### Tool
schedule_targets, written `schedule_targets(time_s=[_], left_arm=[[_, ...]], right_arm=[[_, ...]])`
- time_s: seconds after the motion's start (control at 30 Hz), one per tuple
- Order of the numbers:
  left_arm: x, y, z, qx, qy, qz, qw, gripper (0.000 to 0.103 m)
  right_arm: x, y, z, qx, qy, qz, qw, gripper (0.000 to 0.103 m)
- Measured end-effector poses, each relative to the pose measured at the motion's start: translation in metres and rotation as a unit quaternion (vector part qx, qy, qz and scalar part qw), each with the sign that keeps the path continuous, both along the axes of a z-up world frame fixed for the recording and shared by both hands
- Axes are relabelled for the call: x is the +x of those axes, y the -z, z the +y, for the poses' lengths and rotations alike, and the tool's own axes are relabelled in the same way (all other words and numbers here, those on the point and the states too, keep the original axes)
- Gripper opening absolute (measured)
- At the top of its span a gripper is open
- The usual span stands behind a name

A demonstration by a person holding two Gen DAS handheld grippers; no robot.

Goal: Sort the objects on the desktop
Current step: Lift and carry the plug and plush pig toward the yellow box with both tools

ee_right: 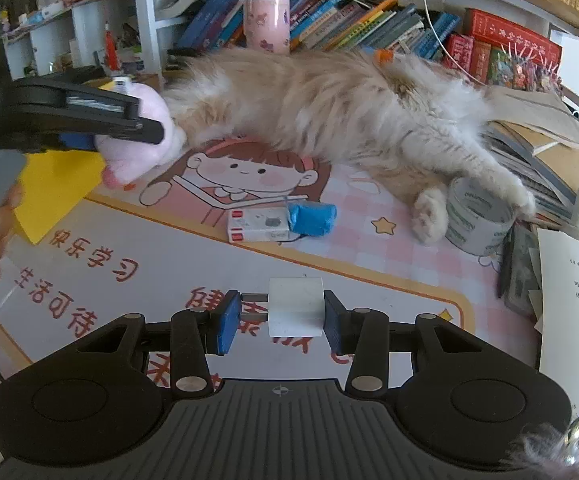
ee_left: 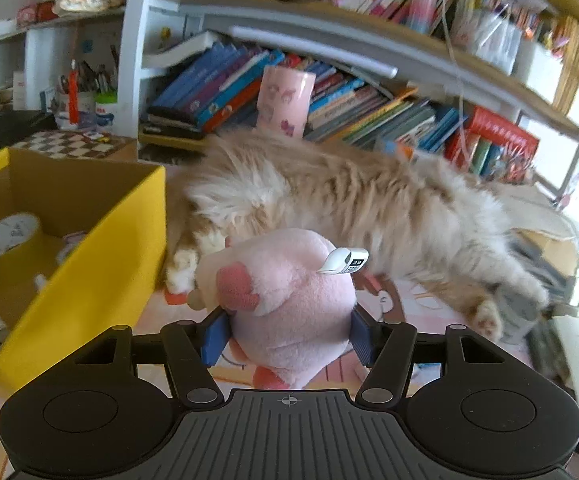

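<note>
Left wrist view: my left tool (ee_left: 287, 334) is clamped on the pink plush toy (ee_left: 289, 300), blue pads pressing its soft sides low in the centre of the frame; the toy is round, pale pink with a darker pink patch and a white tag on top, and it bulges past the pads. The yellow box (ee_left: 101, 264) fills the left of the frame, with a tape roll (ee_left: 9, 240) already inside; a cat (ee_left: 349, 204) lies across the middle, its paw just beyond the toy. I judge the risks thus: the plush is squashy, so it could slip from the pads as I swing toward the box; it could catch the box wall; the cat could bat at it.

Right wrist view: my right tool (ee_right: 277, 320) is closed on a white charger plug (ee_right: 295, 306), its prongs against the left pad, low in the centre above the printed mat on the table (ee_right: 369, 268); that grip on smooth plastic and metal could twist loose. At upper left the other tool carries the plush; a small white box (ee_right: 258, 225) and a blue bundle (ee_right: 312, 218) wait in mid-frame, touching; a grey tape roll (ee_right: 477, 220) sits under the cat's leg at right, awkward to take without disturbing the animal.
</note>
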State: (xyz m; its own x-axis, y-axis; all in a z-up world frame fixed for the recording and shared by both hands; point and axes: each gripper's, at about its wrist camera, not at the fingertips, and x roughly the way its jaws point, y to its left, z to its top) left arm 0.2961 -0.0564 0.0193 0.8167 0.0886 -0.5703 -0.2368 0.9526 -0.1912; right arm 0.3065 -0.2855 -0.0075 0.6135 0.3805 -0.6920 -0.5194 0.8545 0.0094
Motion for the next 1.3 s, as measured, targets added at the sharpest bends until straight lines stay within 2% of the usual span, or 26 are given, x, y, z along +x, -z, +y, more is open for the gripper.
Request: schedule_targets(time_s=[0.2,0.33,0.47,0.6,1.3], left_arm=[[-0.040,-0.018,-0.013,0.039,0.012,-0.026,0.9988,0.061],[-0.066,-0.025,-0.019,0.050,0.021,-0.031,0.9980,0.061],[-0.089,-0.029,-0.019,0.042,0.033,-0.029,0.9982,0.061],[-0.106,-0.028,-0.012,0.028,0.041,-0.017,0.9986,0.061],[-0.158,-0.023,0.025,0.023,0.094,-0.011,0.9953,0.061]], right_arm=[[-0.005,-0.007,-0.001,0.012,0.000,-0.004,1.000,0.040],[-0.008,-0.011,-0.001,0.020,0.005,0.005,1.000,0.040],[-0.014,-0.016,0.000,0.034,0.007,0.018,0.999,0.040],[-0.025,-0.022,0.005,0.039,0.010,0.013,0.999,0.040],[-0.080,-0.028,0.050,0.046,0.050,0.029,0.997,0.040]])
